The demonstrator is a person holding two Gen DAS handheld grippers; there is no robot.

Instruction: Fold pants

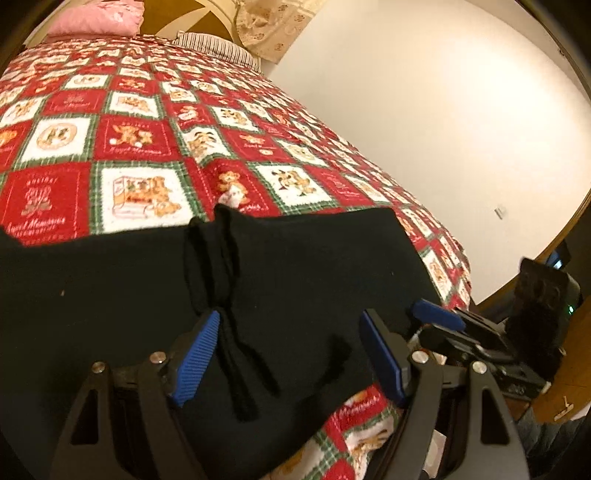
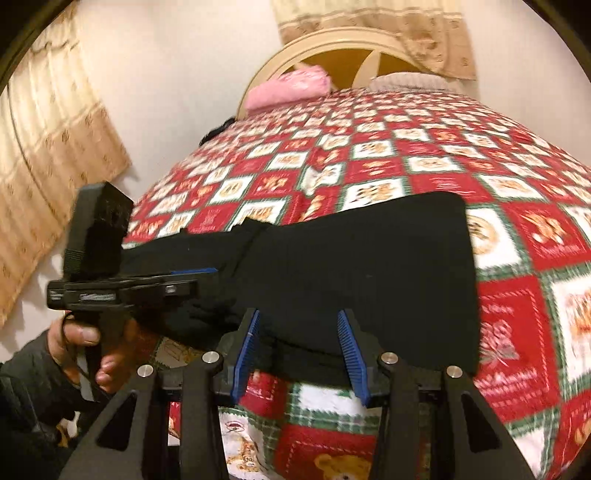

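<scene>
Black pants [image 1: 295, 280] lie flat across the near end of a bed with a red, white and green patchwork quilt [image 1: 147, 129]. They also show in the right wrist view [image 2: 369, 266]. A bunched ridge of cloth with a drawstring [image 1: 236, 354] runs toward my left gripper [image 1: 288, 332], which is open with its blue pads over the pants' near edge. My right gripper [image 2: 299, 332] is open just above the pants' near hem. The right gripper also shows at the right of the left wrist view [image 1: 439, 314]; the left gripper shows in the right wrist view [image 2: 194, 272].
A pink pillow [image 1: 96, 18] and a striped pillow [image 1: 218, 48] lie at the headboard. A white wall [image 1: 424, 110] runs along the bed's right side. Curtains [image 2: 48, 166] hang on the left. A person's hand [image 2: 85, 339] grips the left handle.
</scene>
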